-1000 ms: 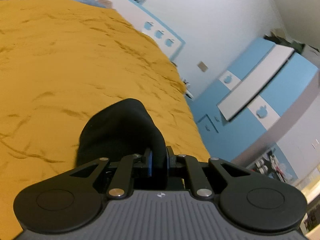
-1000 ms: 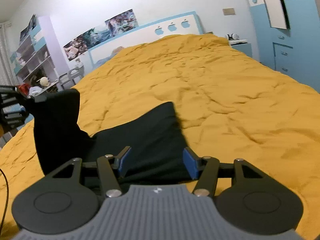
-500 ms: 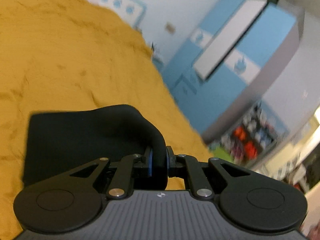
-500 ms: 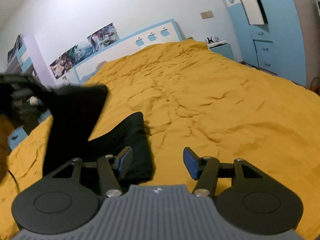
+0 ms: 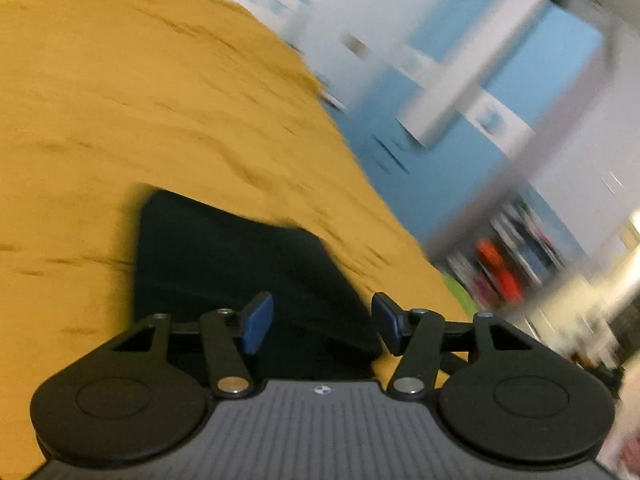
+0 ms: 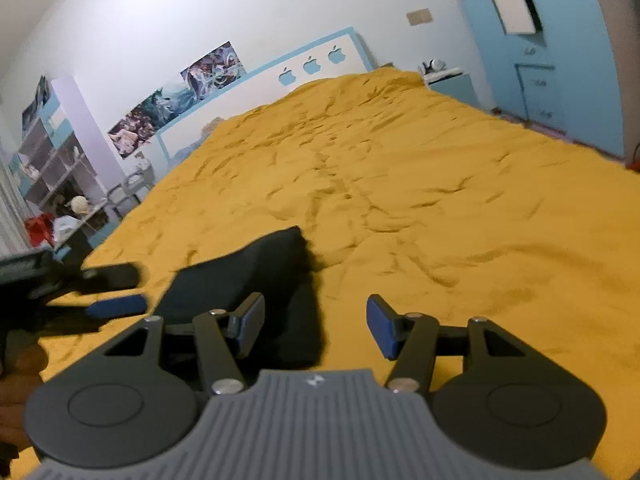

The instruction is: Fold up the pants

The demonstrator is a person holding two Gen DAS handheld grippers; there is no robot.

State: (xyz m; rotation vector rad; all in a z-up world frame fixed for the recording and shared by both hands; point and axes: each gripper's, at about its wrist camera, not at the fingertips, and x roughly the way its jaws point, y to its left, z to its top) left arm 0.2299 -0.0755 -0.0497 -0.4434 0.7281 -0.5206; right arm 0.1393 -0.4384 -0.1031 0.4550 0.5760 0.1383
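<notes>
The black pants lie folded flat in a compact stack on the yellow bedspread. My left gripper is open and empty just above their near edge; this view is motion-blurred. In the right wrist view the pants lie left of centre. My right gripper is open and empty over their right near corner. The left gripper shows there at the far left, open, beside the pants.
The yellow bedspread covers a large bed. A blue and white headboard stands at the far end. A blue wardrobe and a nightstand are to the right. Shelves with clutter are to the left.
My left gripper carried the lifted pants end over onto the rest, then opened and let go. The pants now lie flat. My right gripper stayed open and shifted slightly.
</notes>
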